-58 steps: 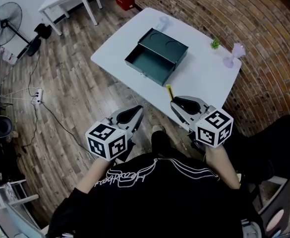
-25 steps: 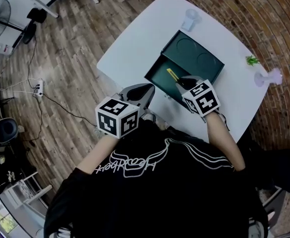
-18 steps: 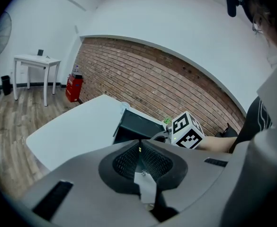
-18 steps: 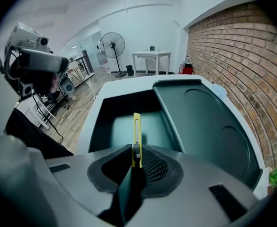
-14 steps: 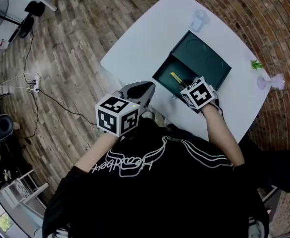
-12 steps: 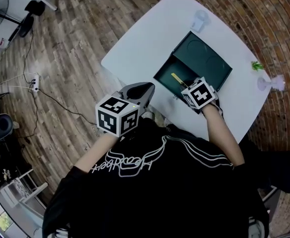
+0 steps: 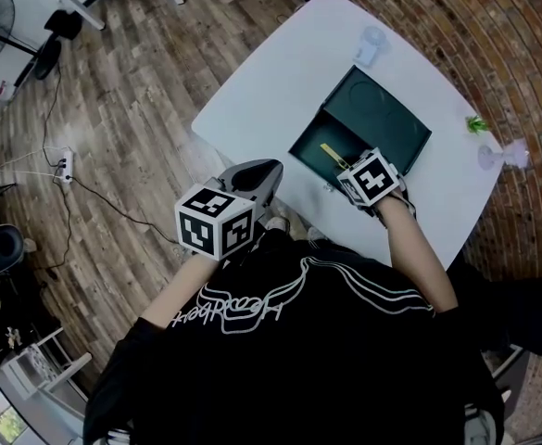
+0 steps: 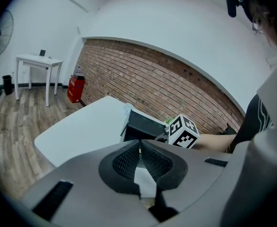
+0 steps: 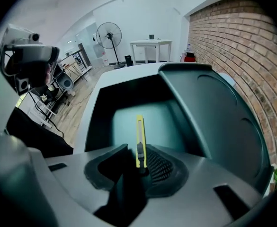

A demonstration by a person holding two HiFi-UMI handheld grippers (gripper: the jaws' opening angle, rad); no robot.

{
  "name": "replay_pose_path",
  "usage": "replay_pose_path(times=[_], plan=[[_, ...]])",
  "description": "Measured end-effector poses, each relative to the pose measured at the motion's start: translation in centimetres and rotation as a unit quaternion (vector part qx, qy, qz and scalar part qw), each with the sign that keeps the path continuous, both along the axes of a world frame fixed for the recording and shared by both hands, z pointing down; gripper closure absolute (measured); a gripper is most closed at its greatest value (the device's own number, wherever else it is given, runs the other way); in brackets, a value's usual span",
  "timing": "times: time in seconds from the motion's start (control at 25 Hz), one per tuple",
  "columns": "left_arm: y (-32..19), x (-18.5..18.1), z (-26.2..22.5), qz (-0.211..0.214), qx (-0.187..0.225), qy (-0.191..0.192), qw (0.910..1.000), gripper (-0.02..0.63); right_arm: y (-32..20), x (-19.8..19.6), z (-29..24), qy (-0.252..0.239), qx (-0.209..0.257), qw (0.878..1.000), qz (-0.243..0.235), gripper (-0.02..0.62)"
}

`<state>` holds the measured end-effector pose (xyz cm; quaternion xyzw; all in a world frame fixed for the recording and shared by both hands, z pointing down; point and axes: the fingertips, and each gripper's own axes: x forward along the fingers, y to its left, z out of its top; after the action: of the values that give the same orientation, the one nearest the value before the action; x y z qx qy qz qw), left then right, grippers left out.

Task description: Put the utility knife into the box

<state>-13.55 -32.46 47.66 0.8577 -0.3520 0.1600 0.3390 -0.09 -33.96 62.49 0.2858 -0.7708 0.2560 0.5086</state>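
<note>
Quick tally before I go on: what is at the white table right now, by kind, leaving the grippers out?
green box: 1
yellow utility knife: 1
pale drinking vessels: 2, a cup and a stemmed glass
small green plant: 1
Total: 5

We wear a black shirt (image 7: 298, 369) with short sleeves. Thin white lines loop and cross over its upper back, and white cursive script slants beside them, nearer the left shoulder. One sleeve (image 8: 261, 122) shows white stripes. On our head we wear a grey-and-black camera rig (image 9: 29, 56).
</note>
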Motion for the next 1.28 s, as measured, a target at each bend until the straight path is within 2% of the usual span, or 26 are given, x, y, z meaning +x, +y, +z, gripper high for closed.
replay_pose_path(times=[0.12, 0.2, 0.28, 0.4, 0.52, 0.68, 0.8, 1.0, 1.28], plan=[[-0.1, 0.0, 0.1, 0.007, 0.006, -0.018, 0.9998, 0.569, 0.2, 0.2, -0.5, 0.000, 0.006, 1.000, 0.005, 0.411], [-0.1, 0.2, 0.2, 0.013, 0.005, -0.023, 0.9996, 0.569, 0.1, 0.6, -1.3, -0.001, 0.026, 1.000, 0.012, 0.410], [-0.1, 0.6, 0.1, 0.020, 0.003, -0.023, 0.9995, 0.569, -0.1, 0.5, -2.7, -0.029, 0.045, 0.998, 0.023, 0.407], [-0.1, 1.3, -0.4, 0.031, 0.004, -0.019, 0.9993, 0.569, -0.3, -0.1, -6.3, -0.104, 0.071, 0.991, 0.046, 0.409], [-0.2, 2.3, -1.5, 0.040, 0.010, -0.010, 0.9991, 0.569, -0.1, -0.3, -10.6, -0.189, 0.099, 0.975, 0.067, 0.448], [-0.4, 3.7, -3.9, 0.056, 0.032, 0.004, 0.9979, 0.569, 0.5, -0.3, -16.5, -0.282, 0.145, 0.945, 0.081, 0.586], [-0.5, 5.0, -6.2, 0.071, 0.049, 0.026, 0.9959, 0.569, 1.2, -0.2, -20.2, -0.341, 0.160, 0.923, 0.080, 0.592], [0.2, 7.1, -10.1, 0.109, 0.083, 0.061, 0.9888, 0.569, 2.6, 0.0, -24.4, -0.395, 0.188, 0.897, 0.066, 0.592], [1.0, 8.8, -12.3, 0.138, 0.103, 0.074, 0.9823, 0.569, 3.9, 0.6, -27.7, -0.433, 0.212, 0.873, 0.068, 0.592]])
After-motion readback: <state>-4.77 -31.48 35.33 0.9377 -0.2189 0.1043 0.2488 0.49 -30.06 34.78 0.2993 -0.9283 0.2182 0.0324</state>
